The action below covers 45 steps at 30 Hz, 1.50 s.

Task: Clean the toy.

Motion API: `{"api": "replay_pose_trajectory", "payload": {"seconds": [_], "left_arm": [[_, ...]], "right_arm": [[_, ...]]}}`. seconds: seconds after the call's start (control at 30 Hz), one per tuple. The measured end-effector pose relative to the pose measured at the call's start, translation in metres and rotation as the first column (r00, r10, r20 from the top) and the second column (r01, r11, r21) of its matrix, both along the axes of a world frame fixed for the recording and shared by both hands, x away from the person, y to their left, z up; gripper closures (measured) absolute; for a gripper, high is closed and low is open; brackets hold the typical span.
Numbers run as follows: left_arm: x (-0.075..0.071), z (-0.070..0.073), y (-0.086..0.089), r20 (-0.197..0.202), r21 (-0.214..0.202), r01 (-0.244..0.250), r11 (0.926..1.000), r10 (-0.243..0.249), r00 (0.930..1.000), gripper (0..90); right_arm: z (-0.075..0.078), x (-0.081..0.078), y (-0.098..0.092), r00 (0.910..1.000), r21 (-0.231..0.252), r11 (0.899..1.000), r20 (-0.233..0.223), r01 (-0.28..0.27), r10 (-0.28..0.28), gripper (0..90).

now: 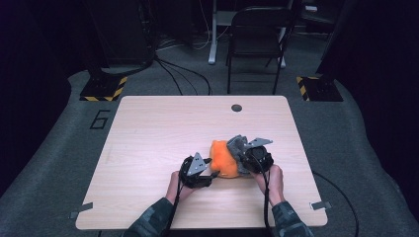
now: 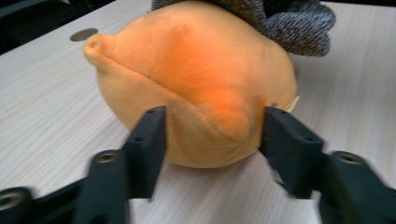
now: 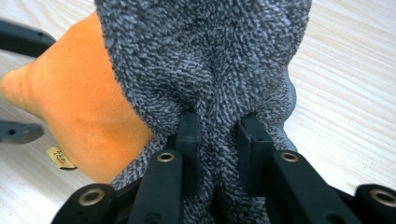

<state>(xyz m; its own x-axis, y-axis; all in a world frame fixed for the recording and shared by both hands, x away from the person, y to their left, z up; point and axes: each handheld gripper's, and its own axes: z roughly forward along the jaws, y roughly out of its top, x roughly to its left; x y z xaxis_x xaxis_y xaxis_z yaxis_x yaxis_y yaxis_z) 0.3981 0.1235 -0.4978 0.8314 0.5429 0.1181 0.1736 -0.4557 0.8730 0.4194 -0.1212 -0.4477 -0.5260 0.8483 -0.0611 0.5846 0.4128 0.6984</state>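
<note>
Wooden table (image 1: 148,148), dim room. Orange plush (image 1: 223,159) at 5 o'clock. Right gripper (image 3: 217,130) pinches grey cloth (image 3: 210,56), half-draped over plush. Left gripper (image 2: 212,135) spread, straddling plush. Covering looks midway.

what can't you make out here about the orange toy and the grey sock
- High view: where the grey sock meets the orange plush toy is hidden by the right tongs.
- Left gripper view: the sock's upper part is cut off by the top edge.
- Right gripper view: the print on the toy's small tag is too small to read.
- Left gripper view: whether the left tongs press the toy is unclear; they straddle its tip.
</note>
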Motion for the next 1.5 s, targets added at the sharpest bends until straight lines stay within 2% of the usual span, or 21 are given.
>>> {"api": "replay_pose_trajectory", "payload": {"seconds": [0.1,0.23,0.47,0.67,0.77,0.87,1.0,1.1,1.2,1.33,1.37,1.5], "left_arm": [[0.002,-0.001,0.004,0.003,0.02,0.008,0.9998,-0.008,1.0,27.1],[0.005,-0.006,0.005,0.011,0.056,0.014,0.9984,-0.014,0.9998,21.5],[0.013,-0.019,-0.002,0.029,0.114,0.04,0.9926,-0.043,0.9986,21.2],[0.018,-0.024,-0.004,0.035,0.122,0.034,0.992,-0.038,0.9987,22.4],[0.018,-0.025,-0.005,0.056,0.131,0.037,0.9907,-0.045,0.9975,23.6],[0.018,-0.026,-0.008,0.075,0.146,0.043,0.9884,-0.054,0.9958,26.3],[0.019,-0.027,-0.009,0.086,0.139,0.048,0.9891,-0.061,0.9945,33.1],[0.019,-0.028,-0.009,0.091,0.132,0.052,0.9899,-0.065,0.9938,40.2],[0.018,-0.028,-0.009,0.108,0.132,0.055,0.9898,-0.07,0.9917,51.0],[0.018,-0.028,-0.01,0.102,0.132,0.051,0.99,-0.065,0.9926,62.5],[0.018,-0.028,-0.01,0.101,0.133,0.049,0.9899,-0.063,0.9929,65.1],[0.019,-0.028,-0.009,0.106,0.127,0.044,0.9909,-0.058,0.9927,72.3]], "right_arm": [[0.0,0.001,-0.001,1.0,-0.002,1.0,0.0,-0.008,0.008,73.4],[0.0,0.002,-0.001,1.0,0.003,1.0,-0.008,-0.001,0.001,73.4],[0.0,0.002,-0.002,0.9999,0.01,1.0,-0.013,0.006,-0.005,73.4],[-0.002,0.003,-0.005,0.9997,0.016,1.0,-0.023,0.005,-0.004,73.5],[-0.002,0.003,-0.005,0.9995,0.021,1.0,-0.031,0.01,-0.009,73.4],[-0.002,0.003,-0.005,0.9997,0.017,1.0,-0.024,0.004,-0.003,73.4],[-0.003,0.003,-0.006,0.9997,0.019,1.0,-0.024,0.005,-0.005,73.4],[-0.003,0.003,-0.005,0.9997,0.023,1.0,-0.025,0.006,-0.005,73.5],[-0.003,0.002,-0.005,0.9997,0.024,1.0,-0.023,0.007,-0.006,73.5],[-0.003,0.001,-0.006,0.9997,0.032,0.999,-0.024,0.011,-0.011,73.4],[-0.001,0.001,-0.008,0.9996,0.039,0.999,-0.029,-0.001,0.002,73.3],[0.011,-0.003,-0.017,0.9999,0.078,0.997,-0.016,0.009,-0.007,73.1]]}}
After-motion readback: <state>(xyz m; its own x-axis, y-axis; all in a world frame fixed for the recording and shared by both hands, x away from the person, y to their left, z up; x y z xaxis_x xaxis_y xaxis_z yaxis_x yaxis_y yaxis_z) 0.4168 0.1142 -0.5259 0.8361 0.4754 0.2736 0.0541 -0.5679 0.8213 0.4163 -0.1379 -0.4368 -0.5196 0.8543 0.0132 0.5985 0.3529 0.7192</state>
